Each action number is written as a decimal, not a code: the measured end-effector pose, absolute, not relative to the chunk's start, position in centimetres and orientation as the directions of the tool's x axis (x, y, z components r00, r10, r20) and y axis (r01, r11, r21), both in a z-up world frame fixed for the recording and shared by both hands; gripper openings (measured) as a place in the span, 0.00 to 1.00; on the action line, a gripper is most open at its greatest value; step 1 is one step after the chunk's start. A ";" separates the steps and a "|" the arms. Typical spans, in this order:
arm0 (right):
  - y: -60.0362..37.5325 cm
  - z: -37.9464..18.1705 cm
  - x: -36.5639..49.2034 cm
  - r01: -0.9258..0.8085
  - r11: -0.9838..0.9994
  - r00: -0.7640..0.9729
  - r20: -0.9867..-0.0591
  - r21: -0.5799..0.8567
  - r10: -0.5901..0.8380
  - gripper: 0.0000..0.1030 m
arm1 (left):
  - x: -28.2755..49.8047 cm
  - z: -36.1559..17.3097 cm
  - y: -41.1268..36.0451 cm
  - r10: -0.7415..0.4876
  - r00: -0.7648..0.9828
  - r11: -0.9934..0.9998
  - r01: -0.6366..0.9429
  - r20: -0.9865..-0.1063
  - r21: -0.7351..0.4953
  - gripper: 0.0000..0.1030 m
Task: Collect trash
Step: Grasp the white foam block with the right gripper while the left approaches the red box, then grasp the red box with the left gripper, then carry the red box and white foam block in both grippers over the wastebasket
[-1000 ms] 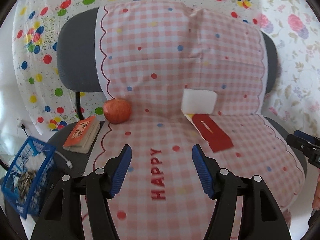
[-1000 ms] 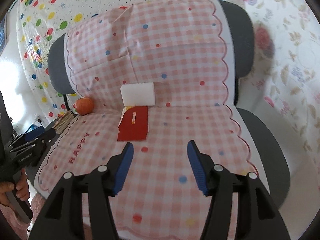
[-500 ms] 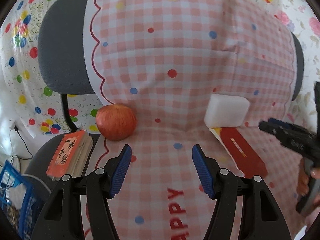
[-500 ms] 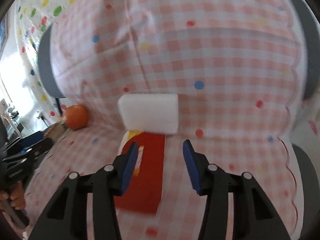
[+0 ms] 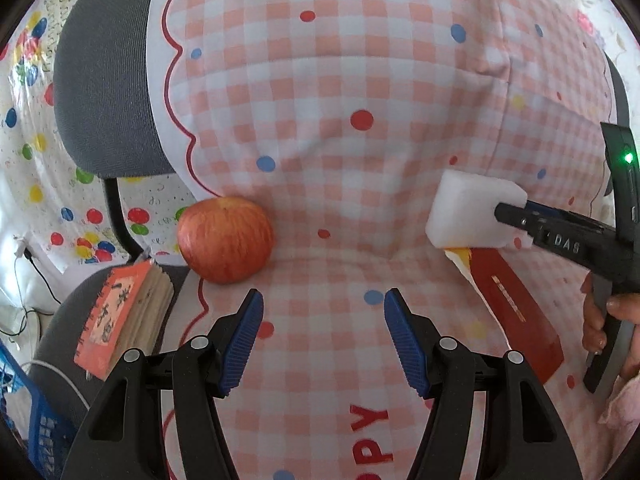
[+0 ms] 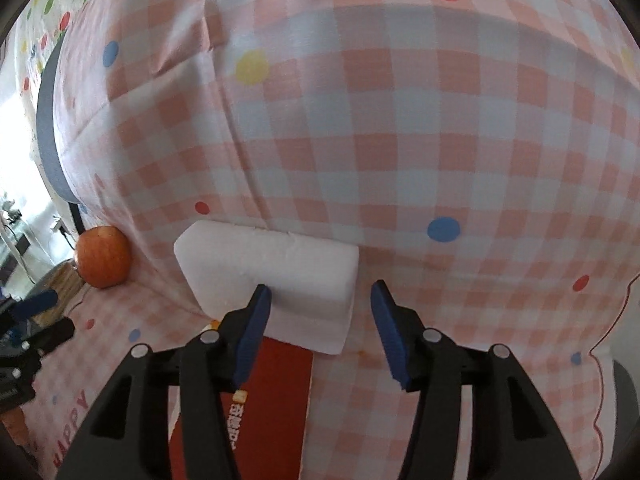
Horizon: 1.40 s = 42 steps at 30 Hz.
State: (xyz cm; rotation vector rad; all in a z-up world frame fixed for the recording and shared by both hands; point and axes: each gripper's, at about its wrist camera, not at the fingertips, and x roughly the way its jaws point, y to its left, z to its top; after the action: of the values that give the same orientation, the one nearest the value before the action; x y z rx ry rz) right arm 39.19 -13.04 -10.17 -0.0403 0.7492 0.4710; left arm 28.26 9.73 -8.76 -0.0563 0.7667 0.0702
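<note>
Barely visible, blue basket (image 5: pixel 28 420) beside chair (image 5: pixel 104 80), contents indistinct.

Blue basket (image 5: pixel 28 432) cut off at the left edge (contents unreadable); red packet (image 6: pixel 256 408) partly under the foam block (image 6: pixel 272 276).

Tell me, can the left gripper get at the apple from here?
Probably yes: the apple lies uncovered just ahead-left of the open left gripper, with only bare checked cloth between.

Right hand-held gripper (image 6: pixel 320 320) closing; left hand-held gripper (image 5: pixel 323 330) open
</note>
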 end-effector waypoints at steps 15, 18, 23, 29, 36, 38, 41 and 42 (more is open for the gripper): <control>-21.4 -5.8 27.4 -0.127 0.992 0.781 -0.615 0.016 0.110 0.17 | 24.9 -8.7 0.8 -0.132 0.680 0.991 0.107 -0.721 -0.080 0.62; -22.5 -6.6 25.7 -0.056 0.996 0.790 -0.613 -0.070 0.001 0.17 | 25.5 -9.3 -1.5 -0.152 0.658 0.988 0.130 -0.738 -0.088 0.65; -25.1 -6.5 23.2 0.011 0.999 0.813 -0.582 -0.041 -0.033 0.17 | 27.4 -10.2 -4.0 -0.123 0.640 0.992 0.075 -0.759 -0.098 0.86; -27.1 -6.8 22.0 0.018 1.000 0.814 -0.581 0.024 -0.001 0.17 | 29.3 -11.1 -6.6 -0.092 0.604 0.996 0.054 -0.792 -0.074 0.89; -28.3 -6.9 21.6 0.004 0.998 0.810 -0.585 0.065 0.035 0.18 | 30.9 -13.0 -8.1 0.001 0.545 1.000 0.014 -0.838 0.011 0.90; -28.4 -7.0 21.5 0.000 0.998 0.808 -0.587 0.071 0.042 0.18 | 31.2 -13.1 -7.9 -0.006 0.543 1.000 0.006 -0.840 -0.003 0.90; -28.3 -7.2 21.4 -0.007 0.997 0.803 -0.594 0.077 0.051 0.18 | 31.5 -13.1 -7.6 -0.018 0.548 1.000 -0.006 -0.836 -0.026 0.88; -28.3 -7.3 21.3 -0.009 0.997 0.802 -0.595 0.078 0.053 0.18 | 31.4 -13.1 -7.4 -0.023 0.555 0.999 -0.013 -0.832 -0.036 0.87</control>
State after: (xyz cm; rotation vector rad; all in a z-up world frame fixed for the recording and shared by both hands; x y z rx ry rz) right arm 21.32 -28.27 -7.29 0.0726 0.6401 0.0333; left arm 31.35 -7.35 -13.05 -0.0389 0.9824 -0.0059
